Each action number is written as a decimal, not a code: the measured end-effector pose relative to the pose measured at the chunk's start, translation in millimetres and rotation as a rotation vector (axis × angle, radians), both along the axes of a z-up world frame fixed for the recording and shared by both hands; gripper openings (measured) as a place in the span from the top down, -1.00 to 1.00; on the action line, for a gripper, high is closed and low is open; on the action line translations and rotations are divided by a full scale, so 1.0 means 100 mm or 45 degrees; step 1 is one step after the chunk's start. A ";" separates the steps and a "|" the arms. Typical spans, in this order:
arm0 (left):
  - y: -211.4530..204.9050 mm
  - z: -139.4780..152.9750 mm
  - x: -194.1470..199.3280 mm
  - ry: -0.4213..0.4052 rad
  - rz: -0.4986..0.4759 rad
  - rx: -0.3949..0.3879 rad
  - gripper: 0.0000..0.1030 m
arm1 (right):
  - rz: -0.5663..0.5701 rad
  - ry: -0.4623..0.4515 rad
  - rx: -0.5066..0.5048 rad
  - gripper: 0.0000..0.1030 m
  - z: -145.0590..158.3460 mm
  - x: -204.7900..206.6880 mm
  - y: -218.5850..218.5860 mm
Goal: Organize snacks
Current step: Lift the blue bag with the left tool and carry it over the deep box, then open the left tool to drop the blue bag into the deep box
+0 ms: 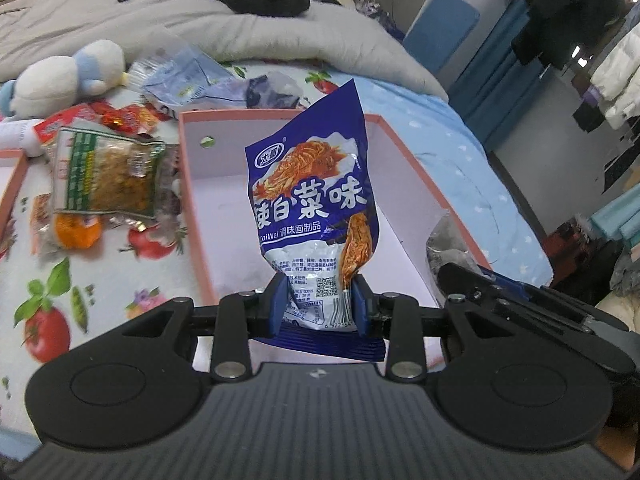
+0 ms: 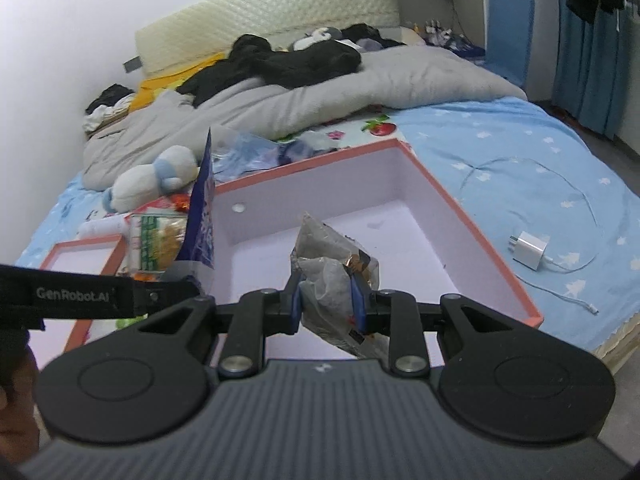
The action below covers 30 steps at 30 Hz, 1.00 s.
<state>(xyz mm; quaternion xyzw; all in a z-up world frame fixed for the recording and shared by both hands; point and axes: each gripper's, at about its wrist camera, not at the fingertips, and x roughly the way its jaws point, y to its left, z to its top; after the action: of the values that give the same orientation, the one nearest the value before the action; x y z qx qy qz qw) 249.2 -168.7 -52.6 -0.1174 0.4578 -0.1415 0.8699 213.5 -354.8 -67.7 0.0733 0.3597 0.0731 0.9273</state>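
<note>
My left gripper [image 1: 320,304] is shut on the lower end of a blue snack packet [image 1: 316,196] with white Chinese lettering, held upright over the pink-rimmed white box [image 1: 188,184]. The same packet [image 2: 202,216] shows edge-on at the left of the right wrist view. My right gripper [image 2: 329,304] is shut on a crinkled grey-silver snack bag [image 2: 330,264], held above the same box [image 2: 480,240], whose floor looks bare. That grey bag [image 1: 448,240] and the right gripper's black body peek in at the right of the left wrist view.
A pile of loose snacks [image 1: 108,172] lies left of the box on the fruit-print sheet, with a plush toy [image 1: 68,76] behind. A second pink-rimmed lid or box [image 2: 84,252] sits at the left. A white charger [image 2: 530,250] with cable rests on the blue sheet. Grey duvet behind.
</note>
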 end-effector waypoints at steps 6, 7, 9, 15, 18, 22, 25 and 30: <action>-0.13 -0.24 0.33 0.047 -0.021 0.029 0.24 | -0.015 0.075 0.004 0.44 -0.28 0.22 -0.16; -0.15 -0.28 0.36 0.057 -0.022 0.036 0.24 | -0.010 0.088 0.008 0.44 -0.33 0.26 -0.17; -0.17 -0.37 0.43 0.081 -0.022 0.045 0.24 | -0.003 0.114 0.015 0.43 -0.41 0.31 -0.18; -0.20 -0.47 0.51 0.106 -0.015 0.057 0.21 | 0.009 0.146 0.025 0.39 -0.51 0.35 -0.17; -0.18 -0.45 0.49 0.097 -0.023 0.052 -0.09 | 0.023 0.143 0.025 0.31 -0.50 0.32 -0.17; -0.13 -0.36 0.41 0.058 -0.017 0.058 -0.22 | 0.033 0.095 0.000 -0.10 -0.40 0.25 -0.15; -0.07 -0.25 0.31 0.028 -0.014 0.047 -0.22 | 0.025 0.083 0.029 -0.10 -0.31 0.17 -0.14; 0.03 -0.06 0.07 -0.040 -0.016 0.052 -0.22 | 0.025 0.038 0.025 -0.10 -0.16 -0.02 -0.06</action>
<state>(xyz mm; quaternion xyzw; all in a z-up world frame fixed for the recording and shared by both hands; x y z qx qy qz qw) 255.9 -165.2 -58.5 -0.0944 0.4475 -0.1395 0.8783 211.5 -360.4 -84.2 0.0800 0.3736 0.0847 0.9202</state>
